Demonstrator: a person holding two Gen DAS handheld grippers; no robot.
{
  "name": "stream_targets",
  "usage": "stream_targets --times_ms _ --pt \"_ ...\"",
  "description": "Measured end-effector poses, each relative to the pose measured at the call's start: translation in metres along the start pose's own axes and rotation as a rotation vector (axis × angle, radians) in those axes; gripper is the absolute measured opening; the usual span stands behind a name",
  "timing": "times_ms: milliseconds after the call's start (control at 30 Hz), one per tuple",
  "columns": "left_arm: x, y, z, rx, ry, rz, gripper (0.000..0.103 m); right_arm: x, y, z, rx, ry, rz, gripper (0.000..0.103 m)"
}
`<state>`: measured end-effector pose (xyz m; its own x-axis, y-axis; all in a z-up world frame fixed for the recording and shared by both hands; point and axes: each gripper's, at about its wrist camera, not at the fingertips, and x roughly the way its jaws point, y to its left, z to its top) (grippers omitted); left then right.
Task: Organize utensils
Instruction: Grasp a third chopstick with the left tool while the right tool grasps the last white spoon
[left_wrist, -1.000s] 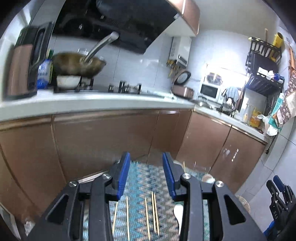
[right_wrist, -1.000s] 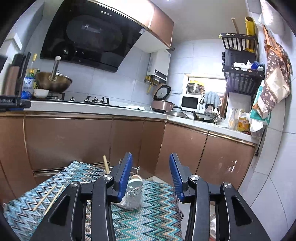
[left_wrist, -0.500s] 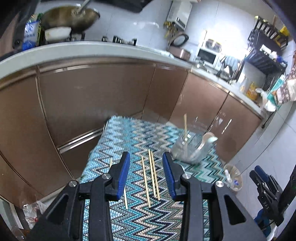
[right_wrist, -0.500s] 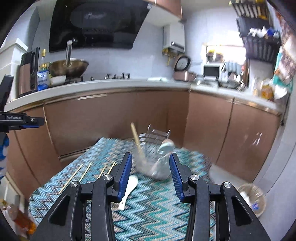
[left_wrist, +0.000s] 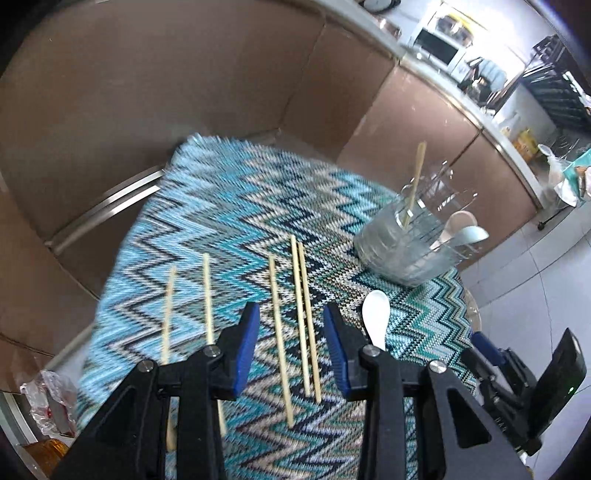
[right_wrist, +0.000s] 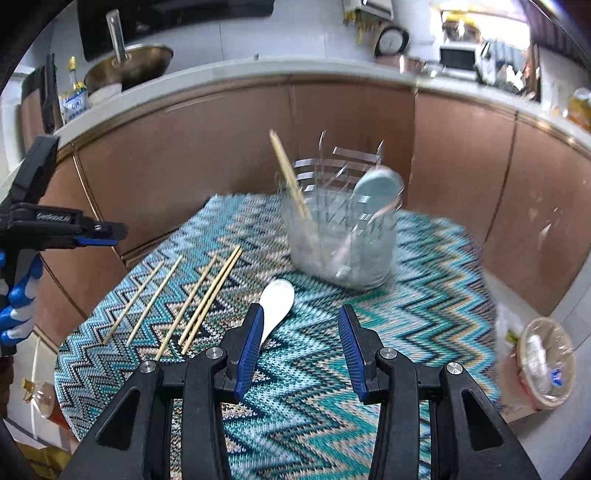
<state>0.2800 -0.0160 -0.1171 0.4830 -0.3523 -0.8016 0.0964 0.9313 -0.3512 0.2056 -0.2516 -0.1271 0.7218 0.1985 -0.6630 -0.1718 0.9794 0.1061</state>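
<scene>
Your left gripper (left_wrist: 290, 341) hangs over the zigzag tablecloth (left_wrist: 229, 206) with its jaws apart and empty, three of the five loose chopsticks (left_wrist: 305, 317) showing between them. Your right gripper (right_wrist: 300, 341) is likewise parted and empty, the white spoon (right_wrist: 276, 303) just beside its left finger. Beyond stands the clear utensil holder (right_wrist: 341, 236), holding one chopstick and a pale blue spoon (right_wrist: 376, 184).

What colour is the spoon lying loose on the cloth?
White; the spoon shows best in the right wrist view, beside the chopsticks.

Bare cloth (right_wrist: 424, 295) right of spoon (right_wrist: 275, 301) — holder (right_wrist: 340, 236) blocks the far side.
</scene>
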Motion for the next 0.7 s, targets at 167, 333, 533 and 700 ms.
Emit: stream_targets --times_ms 167,333,533,700 --pt "0.055 -0.004 0.026 -0.011 0.087 -0.013 0.030 0.039 -0.009 0.004 -0.008 0.047 0.006 0.041" --pt "0.096 -0.006 0.043 -0.004 0.158 0.001 0.025 0.073 -0.022 0.005 0.004 0.096 0.023 0.040" --pt "0.125 -0.005 0.053 0.004 0.203 0.034 0.020 0.097 -0.026 0.008 0.000 0.121 0.060 0.038" --pt "0.143 -0.005 0.054 0.014 0.236 0.052 0.016 0.114 -0.027 0.012 -0.004 0.149 0.096 0.035"
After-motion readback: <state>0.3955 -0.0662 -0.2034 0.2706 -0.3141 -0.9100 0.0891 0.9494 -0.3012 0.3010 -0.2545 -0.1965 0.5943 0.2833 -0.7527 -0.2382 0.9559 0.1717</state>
